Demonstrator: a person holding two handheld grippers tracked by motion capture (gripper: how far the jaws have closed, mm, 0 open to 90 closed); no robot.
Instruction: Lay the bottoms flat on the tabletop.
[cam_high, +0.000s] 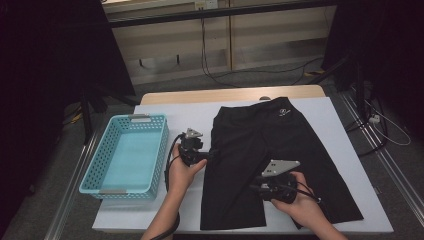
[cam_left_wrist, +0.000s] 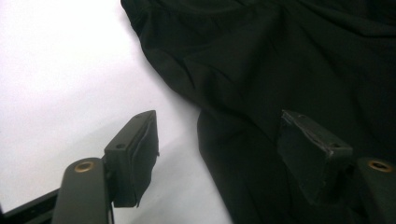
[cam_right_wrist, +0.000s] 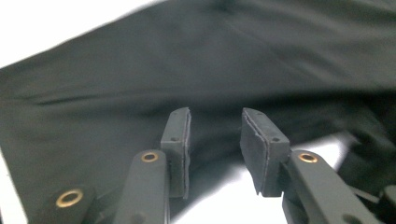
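High view: black shorts (cam_high: 270, 160) are lying flat on the white table cover (cam_high: 345, 135), waistband at the far side, both legs pointing toward the person; a turquoise perforated basket (cam_high: 125, 155) is sitting to the left, well apart from the shorts.
Left gripper view: the white cover is showing at the left, the shorts' wrinkled outer edge (cam_left_wrist: 261, 84) at the right.
Right gripper view: smooth black fabric (cam_right_wrist: 196, 70) is stretching across, with a patch of white cover showing below the jaws.
Left gripper (cam_high: 204, 156): it is hovering at the outer edge of the left leg; in its own view (cam_left_wrist: 219, 154) the jaws are standing wide, one over the cover, one over the fabric, gripping nothing.
Right gripper (cam_high: 256, 187): it is sitting over the gap between the legs; its jaws (cam_right_wrist: 215, 149) are parted narrowly, nothing pinched between the pads.
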